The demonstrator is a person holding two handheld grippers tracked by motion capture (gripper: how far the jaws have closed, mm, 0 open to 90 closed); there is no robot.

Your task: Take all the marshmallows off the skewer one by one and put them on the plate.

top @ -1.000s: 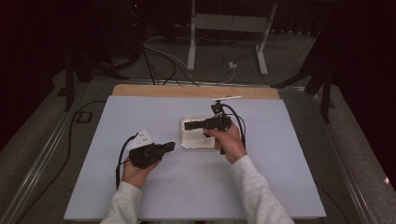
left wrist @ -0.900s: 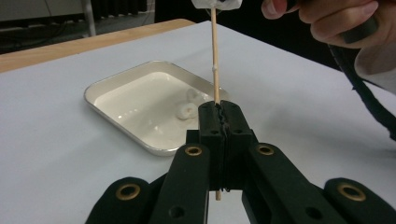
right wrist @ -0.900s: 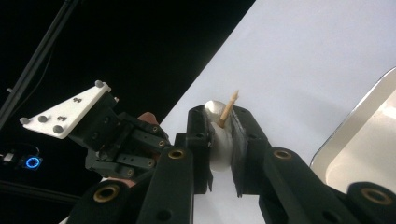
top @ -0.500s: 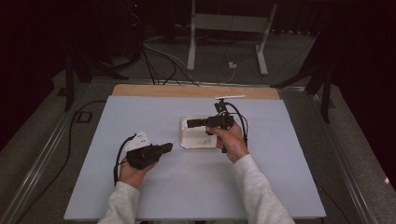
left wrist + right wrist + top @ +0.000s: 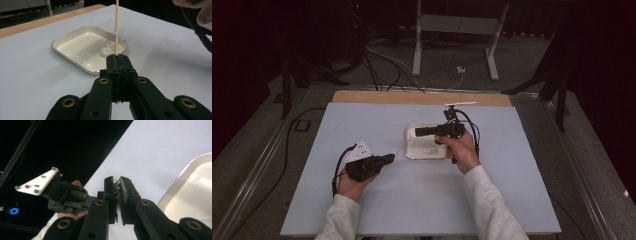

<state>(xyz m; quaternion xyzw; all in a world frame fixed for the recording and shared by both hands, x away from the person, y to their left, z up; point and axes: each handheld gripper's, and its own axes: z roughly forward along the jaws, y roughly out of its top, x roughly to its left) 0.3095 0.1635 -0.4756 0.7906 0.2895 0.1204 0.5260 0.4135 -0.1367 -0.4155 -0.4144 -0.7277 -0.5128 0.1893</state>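
Note:
My left gripper [image 5: 117, 58] is shut on a thin wooden skewer [image 5: 116, 25] that rises straight from its jaws. In the high view the left gripper [image 5: 389, 158] lies low on the table, aimed at a white rimmed tray [image 5: 408, 150]. Two or three white round pieces [image 5: 106, 50] lie in the tray [image 5: 62, 40]. My right gripper [image 5: 418, 132] hovers over the tray, pointing left. Its jaws have just been closing, and a small white piece [image 5: 116, 180] sits pinched between the tips of the right gripper [image 5: 117, 181]. Beyond them is the left gripper [image 5: 65, 195] with its white plate.
The table is covered in a pale sheet [image 5: 422, 200], with a wooden strip [image 5: 422, 97] along its far edge. A metal stand [image 5: 452, 25] and cables lie on the floor behind. Dark floor borders both sides.

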